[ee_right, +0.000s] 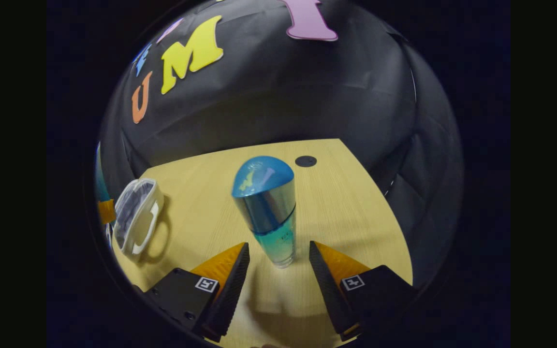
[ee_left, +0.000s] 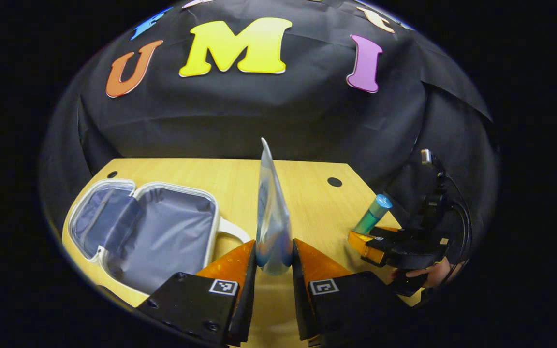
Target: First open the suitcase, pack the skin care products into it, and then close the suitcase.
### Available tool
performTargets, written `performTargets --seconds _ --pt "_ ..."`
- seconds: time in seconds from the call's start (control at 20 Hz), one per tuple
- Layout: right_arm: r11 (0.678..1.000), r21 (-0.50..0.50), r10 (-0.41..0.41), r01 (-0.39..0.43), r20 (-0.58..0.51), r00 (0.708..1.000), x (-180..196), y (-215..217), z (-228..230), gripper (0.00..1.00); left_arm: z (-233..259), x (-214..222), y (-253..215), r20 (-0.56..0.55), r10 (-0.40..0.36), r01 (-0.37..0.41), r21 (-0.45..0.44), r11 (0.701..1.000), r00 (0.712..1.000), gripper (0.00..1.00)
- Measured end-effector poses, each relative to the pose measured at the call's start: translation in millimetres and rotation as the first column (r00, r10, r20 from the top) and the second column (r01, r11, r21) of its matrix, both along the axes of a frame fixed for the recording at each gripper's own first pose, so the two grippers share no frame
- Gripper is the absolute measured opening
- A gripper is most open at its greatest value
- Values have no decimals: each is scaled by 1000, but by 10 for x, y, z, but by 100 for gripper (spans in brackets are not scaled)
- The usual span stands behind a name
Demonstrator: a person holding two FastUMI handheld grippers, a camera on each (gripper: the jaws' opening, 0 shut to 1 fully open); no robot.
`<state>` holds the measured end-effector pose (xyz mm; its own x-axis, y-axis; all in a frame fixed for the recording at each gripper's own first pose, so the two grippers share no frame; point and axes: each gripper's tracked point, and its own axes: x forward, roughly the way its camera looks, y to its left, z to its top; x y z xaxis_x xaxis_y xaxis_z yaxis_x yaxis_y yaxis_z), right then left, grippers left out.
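Your left gripper (ee_left: 273,258) has its fingers closed on the lower end of a flat, silvery-blue tube (ee_left: 271,217), which stands edge-on and upright between them, raised above the tabletop (ee_left: 307,193). The suitcase (ee_left: 148,232) lies open just to the left of that tube, its grey lining facing up, its lid laid back on the far left and its white handle (ee_left: 232,229) pointing toward the tube. Nothing shows inside the suitcase so far, so packing looks to be at its start. Carry the tube leftward over the handle and the near rim, lower it into the deep half, and tip it flat before you let go; released upright, it would likely topple against the rim. Your right gripper (ee_right: 278,266) has its fingers spread wide around the foot of a blue-capped bottle (ee_right: 269,212), which stands on the tabletop well to the right of the suitcase; neither finger appears to touch the bottle yet. The bottle is tall, narrow at the base and probably slick, so centre it between the fingers and close low on the clear body, not on the rounded cap. Lift it straight up. Then bring it toward the suitcase once the left gripper has left the opening.
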<state>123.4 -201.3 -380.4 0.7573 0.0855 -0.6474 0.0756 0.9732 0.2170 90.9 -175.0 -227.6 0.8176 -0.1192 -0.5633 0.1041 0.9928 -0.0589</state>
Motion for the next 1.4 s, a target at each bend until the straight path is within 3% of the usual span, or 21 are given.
performTargets --seconds 0.15,0.25,0.4,0.45,0.65,0.8,0.95,1.05,1.25,1.4 --pt "1000 -12 -2 2 10 1000 103 27 -3 60 86 -15 275 7 52 -52 4 999 999 40" --pt "1000 -23 -9 9 7 1000 152 30 -17 60 129 -41 457 2 82 -82 9 997 997 40" --pt "999 -44 -24 24 11 1000 227 -10 -30 39 156 -117 694 -6 117 -117 13 993 993 40" --pt "998 -53 -20 20 12 1000 246 -10 -33 44 167 -146 766 -10 126 -126 11 992 992 40" --pt "998 -56 -19 18 -13 1000 206 18 53 32 199 -203 1133 -24 145 -145 15 989 989 40" --pt "998 -61 -15 15 3 1000 45 27 362 33 134 -107 1368 -37 101 -101 8 995 994 40" --pt "998 -56 8 -6 33 999 -196 87 828 34 -184 -100 1519 -127 9 -10 -9 1000 992 40" --pt "998 -38 43 -41 51 998 -381 183 1143 33 -464 -107 1683 -215 -35 37 6 999 976 40" --pt "998 8 65 -66 72 995 -790 337 1659 33 -903 -114 1959 -338 -46 41 -21 999 940 39" --pt "996 80 43 -48 66 997 -1044 479 1913 33 -1145 -187 2144 -469 -29 35 5 999 883 39"
